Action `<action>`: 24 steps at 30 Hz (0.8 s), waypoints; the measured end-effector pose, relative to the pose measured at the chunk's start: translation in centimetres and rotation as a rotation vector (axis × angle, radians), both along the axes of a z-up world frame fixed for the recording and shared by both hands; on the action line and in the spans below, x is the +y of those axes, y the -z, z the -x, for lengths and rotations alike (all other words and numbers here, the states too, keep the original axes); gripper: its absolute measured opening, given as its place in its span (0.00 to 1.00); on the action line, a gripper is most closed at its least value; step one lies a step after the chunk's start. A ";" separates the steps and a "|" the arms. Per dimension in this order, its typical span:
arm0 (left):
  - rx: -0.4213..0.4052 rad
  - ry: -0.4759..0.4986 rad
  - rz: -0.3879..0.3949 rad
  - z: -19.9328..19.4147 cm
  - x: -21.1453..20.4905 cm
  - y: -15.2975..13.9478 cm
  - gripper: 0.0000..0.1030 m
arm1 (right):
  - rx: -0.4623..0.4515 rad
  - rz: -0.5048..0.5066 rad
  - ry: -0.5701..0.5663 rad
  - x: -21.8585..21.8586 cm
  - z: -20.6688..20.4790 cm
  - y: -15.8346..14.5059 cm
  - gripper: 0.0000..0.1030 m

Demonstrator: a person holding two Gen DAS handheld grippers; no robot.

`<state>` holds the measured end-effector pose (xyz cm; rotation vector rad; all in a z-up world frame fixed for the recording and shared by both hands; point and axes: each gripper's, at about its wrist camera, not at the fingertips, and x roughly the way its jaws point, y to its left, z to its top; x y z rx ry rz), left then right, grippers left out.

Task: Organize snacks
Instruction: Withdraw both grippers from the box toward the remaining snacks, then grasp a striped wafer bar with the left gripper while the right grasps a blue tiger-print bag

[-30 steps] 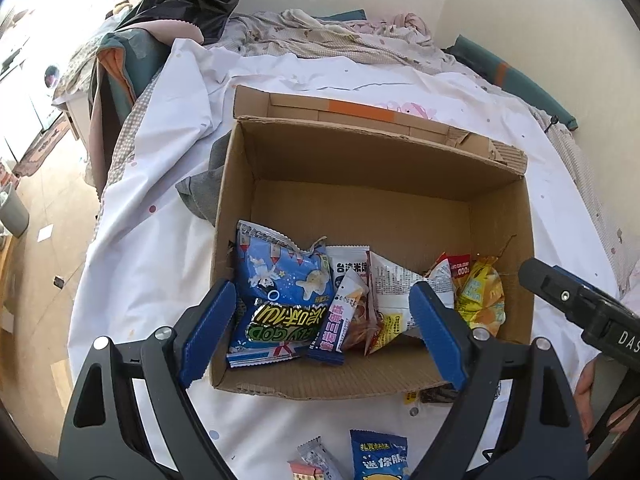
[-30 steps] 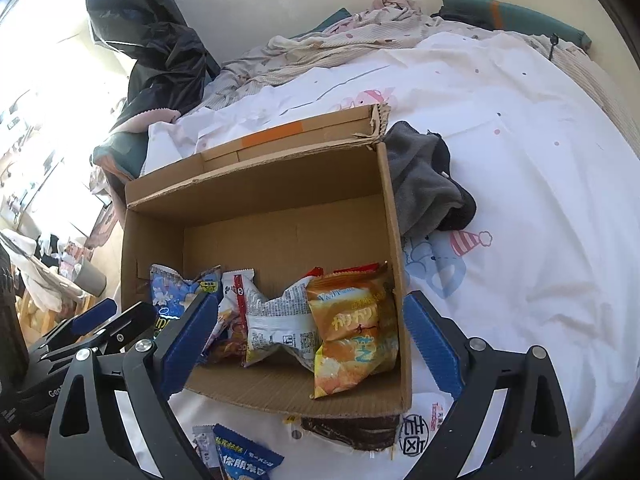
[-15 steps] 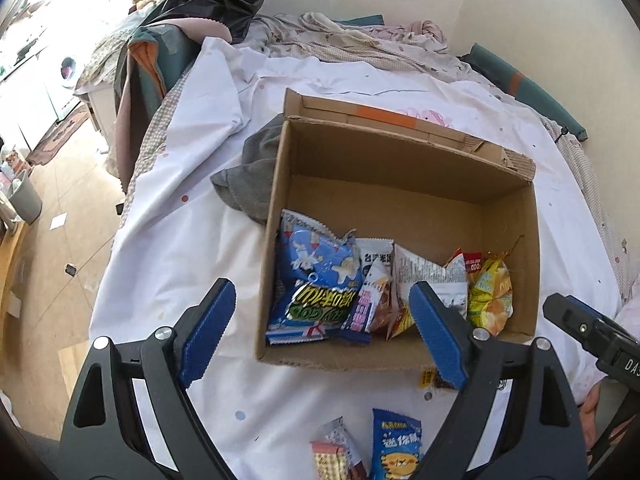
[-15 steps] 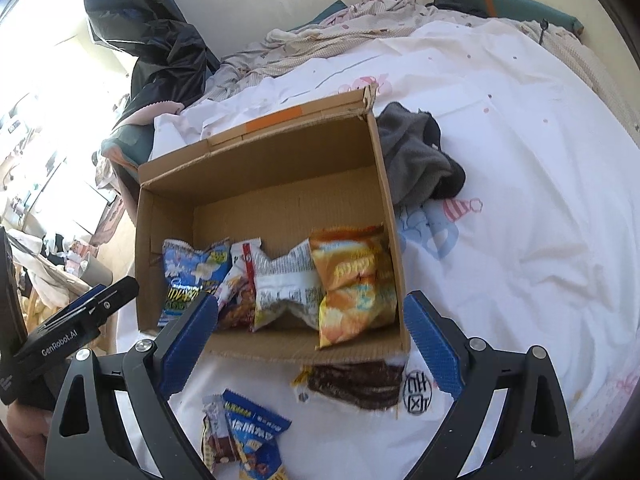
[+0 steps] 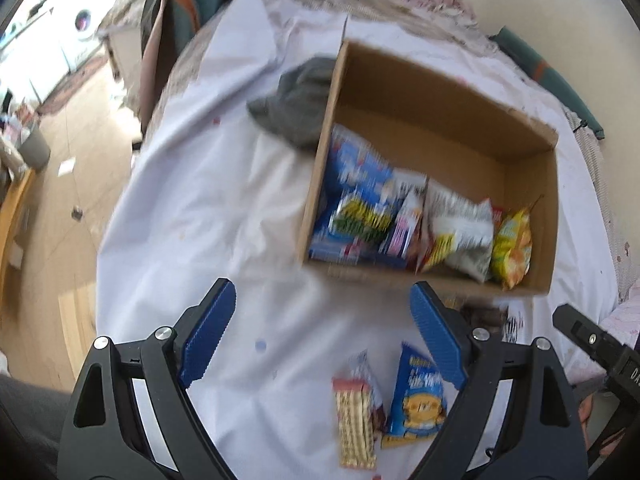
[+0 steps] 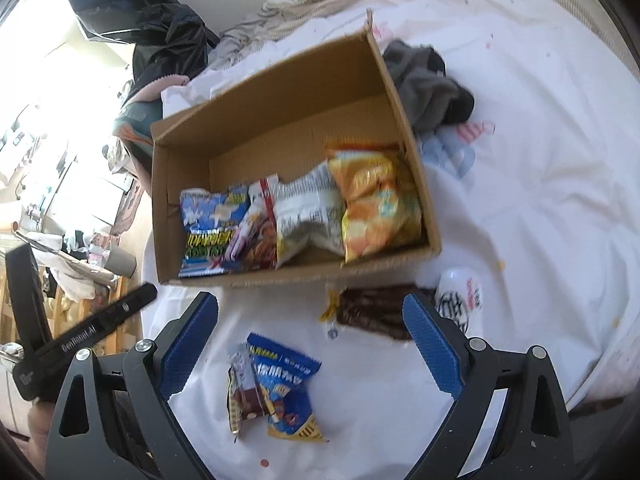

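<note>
Both grippers, left gripper (image 5: 322, 334) and right gripper (image 6: 310, 344), released, have withdrawn from cardboard box (image 6: 416, 152); loose blue snack packet (image 6: 286, 384) nearest for collection.

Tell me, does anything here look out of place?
Yes. A crumpled gray cloth lies against the cardboard box of snacks, and it is no snack. Several packets still lie loose on the sheet outside the box: a blue packet, a dark brown packet and a white packet.
</note>
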<state>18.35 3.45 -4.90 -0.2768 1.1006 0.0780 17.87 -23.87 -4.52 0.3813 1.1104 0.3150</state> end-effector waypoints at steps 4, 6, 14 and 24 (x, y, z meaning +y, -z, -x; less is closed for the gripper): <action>0.121 0.002 0.032 1.6 -0.4 2.9 0.83 | 0.049 -0.009 -0.010 0.5 0.2 1.1 0.93; 0.190 0.018 0.059 2.6 -1.1 4.5 0.80 | 0.070 -0.007 -0.020 0.8 0.3 1.6 0.93; 0.351 0.129 0.135 3.8 -3.8 8.4 0.55 | 0.076 0.009 -0.027 0.8 0.4 1.8 0.93; 0.390 0.184 0.113 4.4 -4.6 8.9 0.23 | 0.207 0.049 -0.135 2.7 0.6 4.4 0.93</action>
